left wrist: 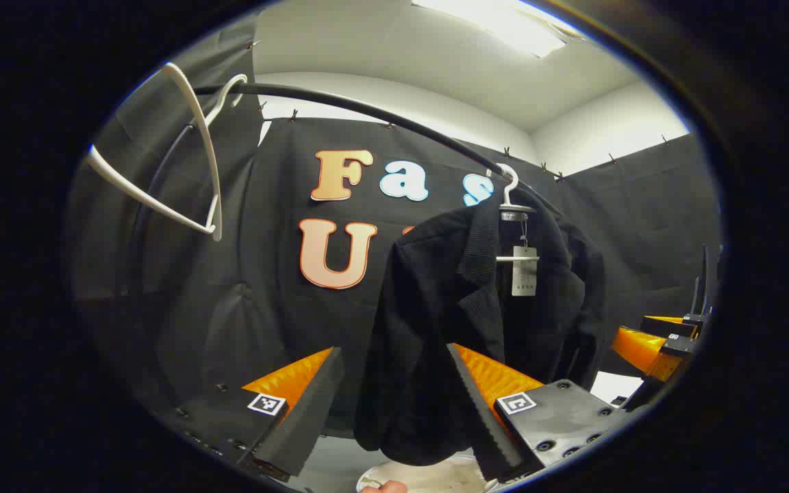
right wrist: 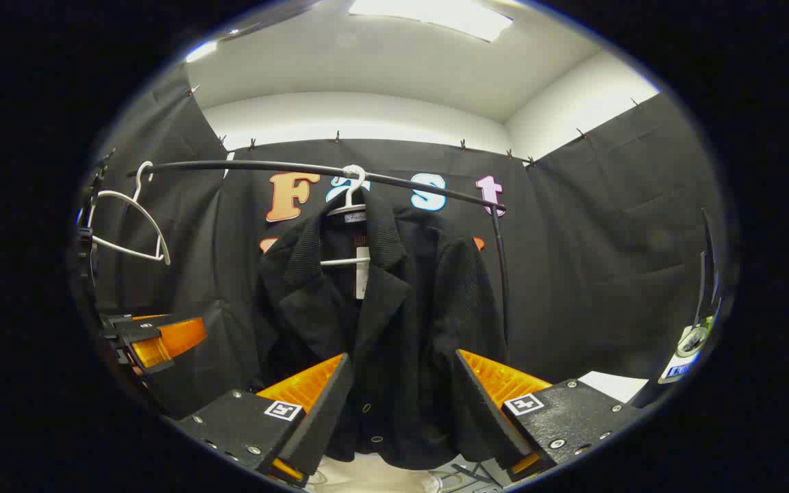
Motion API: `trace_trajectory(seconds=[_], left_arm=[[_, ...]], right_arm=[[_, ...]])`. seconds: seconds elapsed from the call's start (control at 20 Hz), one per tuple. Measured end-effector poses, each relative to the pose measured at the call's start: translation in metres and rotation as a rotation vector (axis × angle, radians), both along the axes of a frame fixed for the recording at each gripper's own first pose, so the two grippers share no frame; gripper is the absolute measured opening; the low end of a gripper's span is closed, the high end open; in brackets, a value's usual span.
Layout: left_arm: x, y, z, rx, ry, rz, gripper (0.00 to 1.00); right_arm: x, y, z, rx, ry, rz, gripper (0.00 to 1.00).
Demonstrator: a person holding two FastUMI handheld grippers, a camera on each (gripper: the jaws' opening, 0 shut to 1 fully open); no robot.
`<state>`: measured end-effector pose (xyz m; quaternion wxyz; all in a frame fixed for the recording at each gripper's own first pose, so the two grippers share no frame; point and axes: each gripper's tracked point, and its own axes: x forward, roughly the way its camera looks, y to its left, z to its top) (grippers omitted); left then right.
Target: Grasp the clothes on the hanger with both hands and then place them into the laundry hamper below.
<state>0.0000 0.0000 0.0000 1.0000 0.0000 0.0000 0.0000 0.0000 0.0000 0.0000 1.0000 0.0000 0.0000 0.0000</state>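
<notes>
While the jacket [right wrist: 381,329] hangs untouched on its hanger [right wrist: 348,205] from the rail [right wrist: 298,168], both spread grippers, left [left wrist: 394,404] and right [right wrist: 401,404], should probably close on opposite shoulders, lift it clear, then lower it into the hamper [left wrist: 435,476].

A black jacket [right wrist: 381,322] with a ribbed collar hangs open-fronted on a white hanger [right wrist: 350,198] hooked over a dark rail [right wrist: 264,166], a paper tag [left wrist: 524,270] dangling inside its neckline. Below its hem, the pale rim of the laundry hamper [left wrist: 435,476] is partly visible.
</notes>
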Motion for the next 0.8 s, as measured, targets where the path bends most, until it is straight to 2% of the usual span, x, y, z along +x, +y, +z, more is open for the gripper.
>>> trace_trajectory(seconds=[0.05,0.15,0.2,0.3,0.35,0.45,0.6,0.65,0.8], left_arm=[[-0.001,0.003,-0.002,-0.006,0.003,-0.005,0.96],[-0.004,0.011,-0.007,-0.012,0.01,0.005,0.96],[-0.006,0.013,-0.01,-0.019,0.019,0.014,1.0],[-0.01,0.014,-0.017,-0.041,0.034,0.012,1.0],[-0.014,0.013,-0.018,-0.049,0.034,0.005,0.96],[-0.018,0.017,-0.019,-0.04,0.036,0.006,1.0],[-0.022,0.021,-0.015,-0.032,0.017,0.006,1.0],[-0.023,0.022,-0.015,-0.03,0.015,0.006,0.96],[-0.026,0.022,-0.012,-0.025,0.006,0.008,0.96]], right_arm=[[-0.004,0.011,0.0,-0.005,0.0,0.012,0.92],[-0.011,0.03,0.001,-0.014,-0.01,0.031,0.92],[-0.013,0.035,-0.004,-0.011,0.015,0.038,0.92],[-0.018,0.044,-0.014,0.0,0.037,0.045,0.92],[-0.018,0.042,-0.021,0.01,0.049,0.028,0.92],[-0.017,0.037,-0.033,0.047,0.085,0.006,0.92],[-0.015,0.027,-0.039,0.1,0.091,-0.031,0.92],[-0.013,0.022,-0.039,0.096,0.087,-0.045,0.92],[-0.003,0.016,-0.035,0.033,0.066,-0.069,0.92]])
